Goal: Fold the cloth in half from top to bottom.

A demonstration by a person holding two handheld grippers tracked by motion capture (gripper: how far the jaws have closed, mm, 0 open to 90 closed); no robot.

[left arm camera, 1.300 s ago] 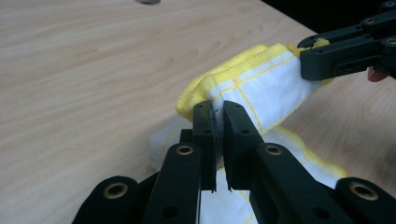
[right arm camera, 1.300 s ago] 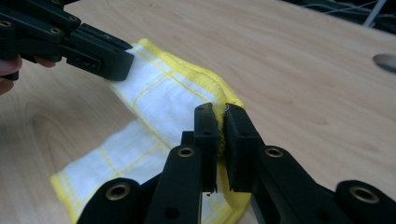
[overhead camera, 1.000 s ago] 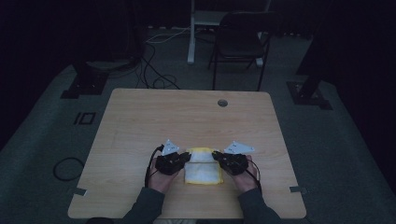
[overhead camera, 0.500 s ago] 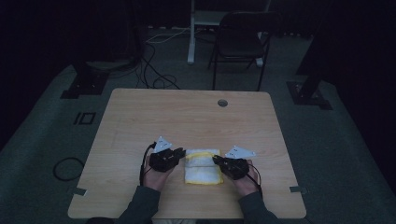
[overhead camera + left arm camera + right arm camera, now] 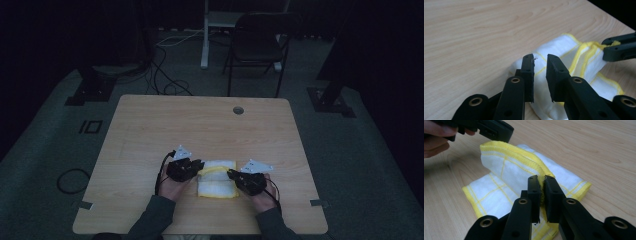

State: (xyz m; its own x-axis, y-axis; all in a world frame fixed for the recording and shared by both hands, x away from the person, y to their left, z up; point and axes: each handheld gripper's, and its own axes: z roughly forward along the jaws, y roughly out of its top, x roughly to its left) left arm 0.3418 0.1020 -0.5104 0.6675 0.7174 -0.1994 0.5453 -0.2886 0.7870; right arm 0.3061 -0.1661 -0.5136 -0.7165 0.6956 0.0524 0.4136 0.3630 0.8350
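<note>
A white cloth with yellow hem and stripes [image 5: 217,184] lies folded near the table's front edge. My right gripper [image 5: 541,181] is shut on its raised yellow hem, holding that edge up off the lower layer [image 5: 506,170]. My left gripper [image 5: 540,60] hovers over the cloth [image 5: 564,53]; its jaws have just been opening, with a gap between them and nothing pinched. From the left gripper view the right gripper [image 5: 616,47] grips the hem at the far right. In the high view the left gripper [image 5: 200,166] and right gripper [image 5: 231,174] flank the cloth.
The wooden table [image 5: 200,125] has a round cable hole [image 5: 238,110] near its far edge. A dark chair [image 5: 255,45] and a white stand leg stand behind it, with cables on the floor. The person's hand [image 5: 436,137] is at the upper left of the right gripper view.
Hardly anything: both hands keep their places at the cloth's two sides, and the raised yellow hem still runs between the grippers.
</note>
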